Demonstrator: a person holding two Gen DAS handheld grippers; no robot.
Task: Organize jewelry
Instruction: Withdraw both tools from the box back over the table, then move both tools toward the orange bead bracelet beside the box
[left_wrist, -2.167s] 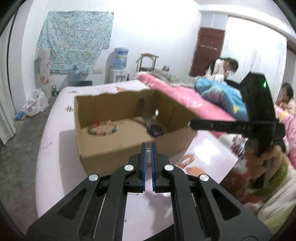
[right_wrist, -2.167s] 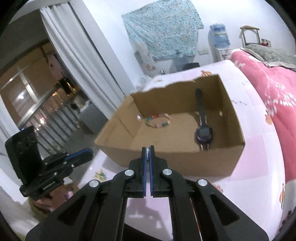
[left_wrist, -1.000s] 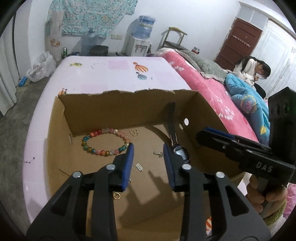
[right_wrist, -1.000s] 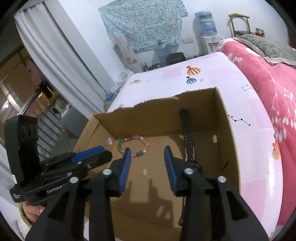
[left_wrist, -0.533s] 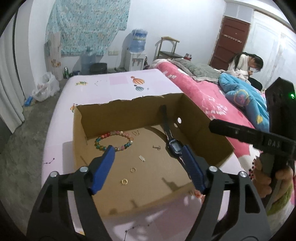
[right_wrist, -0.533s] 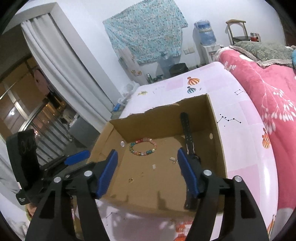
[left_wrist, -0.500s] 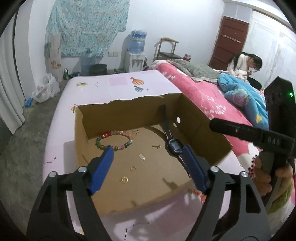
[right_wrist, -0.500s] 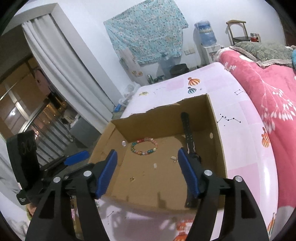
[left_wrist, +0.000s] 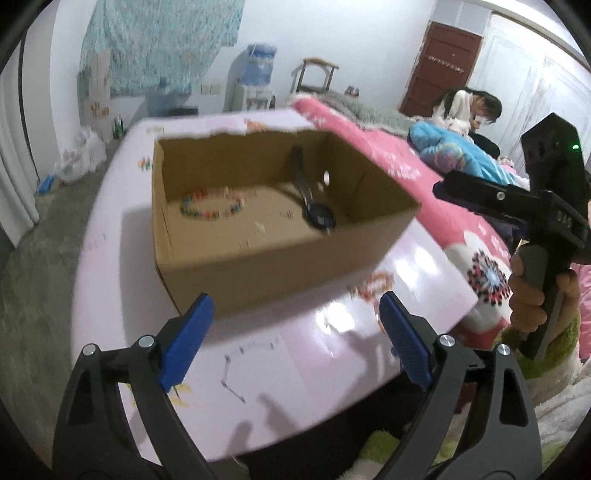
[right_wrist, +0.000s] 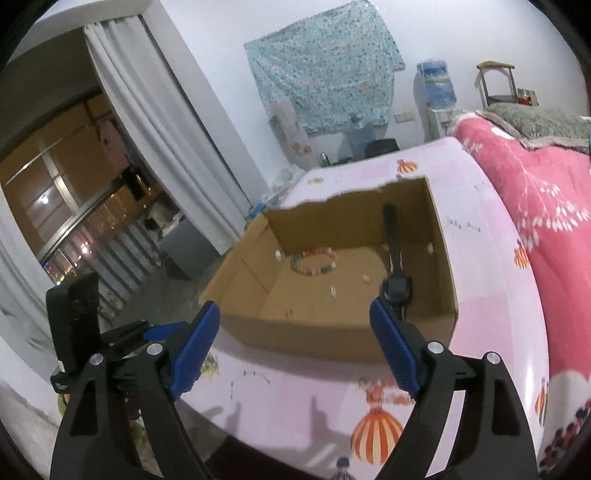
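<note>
While both grippers' fingers spread, empty | right view: curtain (right_wrist: 173, 122) | left view: seated person (left_wrist: 469, 109)

The open cardboard box (left_wrist: 280, 206) on the pink bed (left_wrist: 110, 266) is seen obliquely from above by both wrist views, near its front, the left claw (left_wrist: 295, 339) from its left, the right claw (right_wrist: 295, 343) opposite.

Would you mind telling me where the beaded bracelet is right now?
The beaded bracelet lies flat on the floor of the cardboard box, in its far-left part in both wrist views, left of the black wristwatch and apart from it.
</note>
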